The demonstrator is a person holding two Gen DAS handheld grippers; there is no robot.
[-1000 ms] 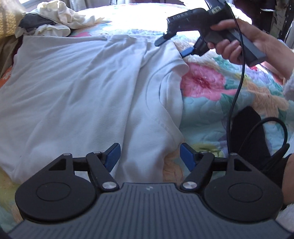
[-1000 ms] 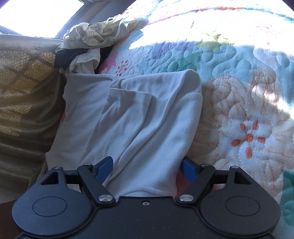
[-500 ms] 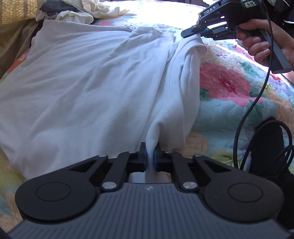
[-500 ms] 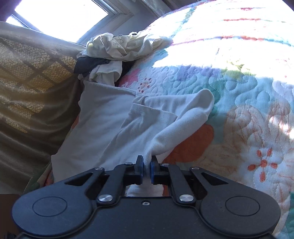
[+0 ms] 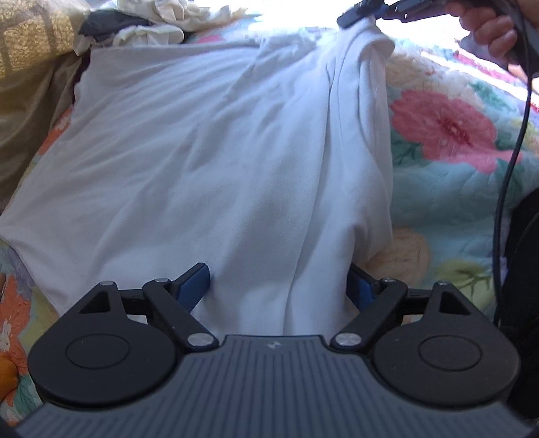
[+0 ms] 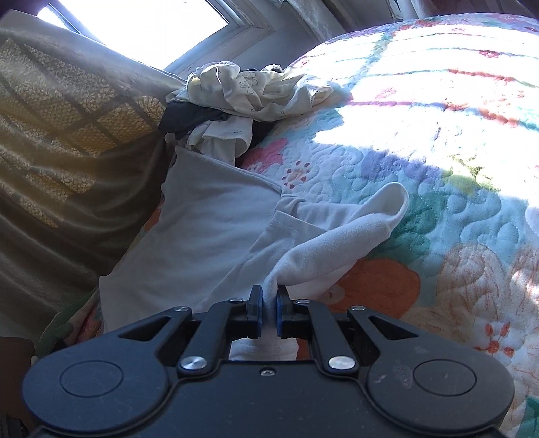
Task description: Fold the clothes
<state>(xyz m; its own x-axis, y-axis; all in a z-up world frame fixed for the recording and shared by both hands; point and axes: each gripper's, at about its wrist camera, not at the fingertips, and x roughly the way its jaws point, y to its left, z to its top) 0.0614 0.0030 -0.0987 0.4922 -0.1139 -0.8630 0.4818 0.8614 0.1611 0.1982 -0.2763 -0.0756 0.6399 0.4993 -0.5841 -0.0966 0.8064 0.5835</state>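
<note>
A white T-shirt [image 5: 209, 145] lies spread on a floral quilt. My left gripper [image 5: 278, 286] is open, its blue pads either side of the shirt's near edge, cloth lying loose between them. My right gripper [image 6: 268, 305] is shut on a pinch of the shirt [image 6: 323, 249] and holds that edge lifted off the quilt. In the left wrist view the right gripper [image 5: 367, 11] shows at the top, held in a hand, with the shirt's far corner hanging from it.
A pile of crumpled light and dark clothes [image 6: 242, 97] sits at the far end by a window. A brown patterned curtain [image 6: 67, 151] hangs on the left. A black cable [image 5: 505, 168] runs down on the right over the quilt [image 5: 444, 134].
My left gripper was shut on the shirt's near edge half a second ago and has now opened. My right gripper stays shut on the far edge and has lifted it higher.
</note>
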